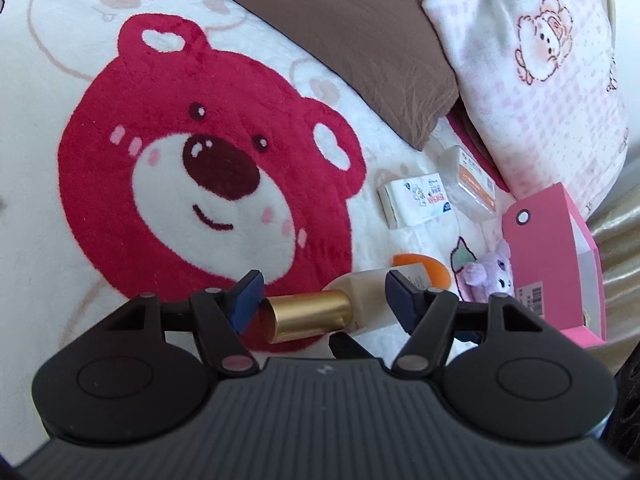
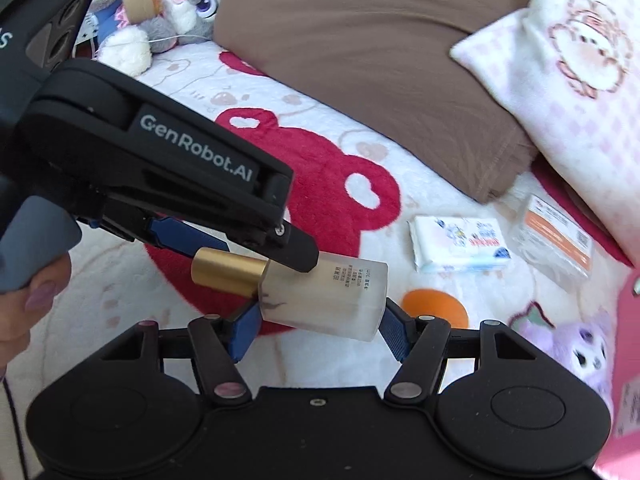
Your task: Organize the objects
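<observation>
Left wrist view: finds the left gripper (image 1: 326,300) about half spread, its blue pads flanking the bottle (image 1: 362,294), with the gold cap (image 1: 308,316) toward 9 o'clock. Cannot tell whether either pad truly presses. Sits just off the bear blanket (image 1: 200,160), with the pink box (image 1: 552,248) at 3 o'clock of the bottle and the tissue pack (image 1: 416,198) at 1 o'clock.

Right wrist view: shows the right gripper (image 2: 319,328) at middling width, clamped across the bottle's frosted body, a pad on either side, cap pointing to 10 o'clock. Catches the left gripper reaching in from 9 o'clock, one finger on the bottle's shoulder, the other behind the cap.

Could lever the bottle out of the clamp if both tongs pull different ways. Looks like corner-only contact at the 9 o'clock pad on a smooth wall, so likely to pivot. Would probably drop onto the blanket and roll toward the purple plush (image 2: 580,348) at 4 o'clock.
</observation>
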Available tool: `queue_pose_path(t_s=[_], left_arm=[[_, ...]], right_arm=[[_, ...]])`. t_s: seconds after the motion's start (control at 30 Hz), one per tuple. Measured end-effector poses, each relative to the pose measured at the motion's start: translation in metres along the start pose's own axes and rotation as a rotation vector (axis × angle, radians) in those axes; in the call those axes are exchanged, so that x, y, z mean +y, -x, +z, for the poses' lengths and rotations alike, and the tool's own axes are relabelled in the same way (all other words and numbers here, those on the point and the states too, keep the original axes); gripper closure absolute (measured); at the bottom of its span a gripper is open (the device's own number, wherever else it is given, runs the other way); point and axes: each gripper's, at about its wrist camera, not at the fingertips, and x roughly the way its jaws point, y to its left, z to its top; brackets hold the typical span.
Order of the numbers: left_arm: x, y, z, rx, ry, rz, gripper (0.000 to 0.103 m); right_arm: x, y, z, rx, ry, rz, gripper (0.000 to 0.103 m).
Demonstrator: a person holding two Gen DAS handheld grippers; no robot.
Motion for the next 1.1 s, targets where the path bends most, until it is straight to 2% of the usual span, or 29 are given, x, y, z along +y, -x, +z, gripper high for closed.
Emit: queue_pose_path(t_s=[0.13,0.23,0.33,0.4,0.53,0.63,0.73,0.83,0.97,1.1], left_arm=[[-0.018,0.002,-0.01,0.042,-0.042,-0.034,0.038],[-0.028,-0.006,-0.018,0.083,-0.05,-0.053,0.038],[-0.038,-0.024,-0.03,0.154,-0.062,-0.019,0.038],[-0.046,-0.031,-0.037,0.174,-0.094,0.009,0.038],[-0.055,-0.029,-0.041,0.181,-0.125,0.03,0.036],[-0.048,-0.03,-0.039,0.223,-0.081,0.012,0.028],[-0.046,-0.029,-0.038,0.227,-0.063,-0.005,0.028],[-0.051,-0.03,-0.043,0.217,-0.101,0.012,0.029],[-0.054,-0.036,-0.047,0.226,-0.106,0.057,0.032],[-0.058,-0.033,-0.047,0.197,-0.107,0.065,0.034]], right_arm=[[-0.01,0.019,-0.014,0.012,-0.061,-0.021,0.034],[-0.024,0.027,-0.024,0.061,-0.148,-0.022,0.034],[-0.029,0.022,-0.034,0.163,-0.22,-0.025,0.034],[-0.031,0.019,-0.041,0.196,-0.236,-0.037,0.034],[-0.035,0.021,-0.049,0.177,-0.242,-0.04,0.034],[-0.035,0.023,-0.059,0.175,-0.234,-0.024,0.035],[-0.037,0.023,-0.061,0.177,-0.243,-0.015,0.034],[-0.039,0.016,-0.062,0.166,-0.227,-0.01,0.033],[-0.046,0.014,-0.069,0.122,-0.212,0.03,0.032],[-0.048,0.018,-0.073,0.082,-0.208,0.045,0.033]])
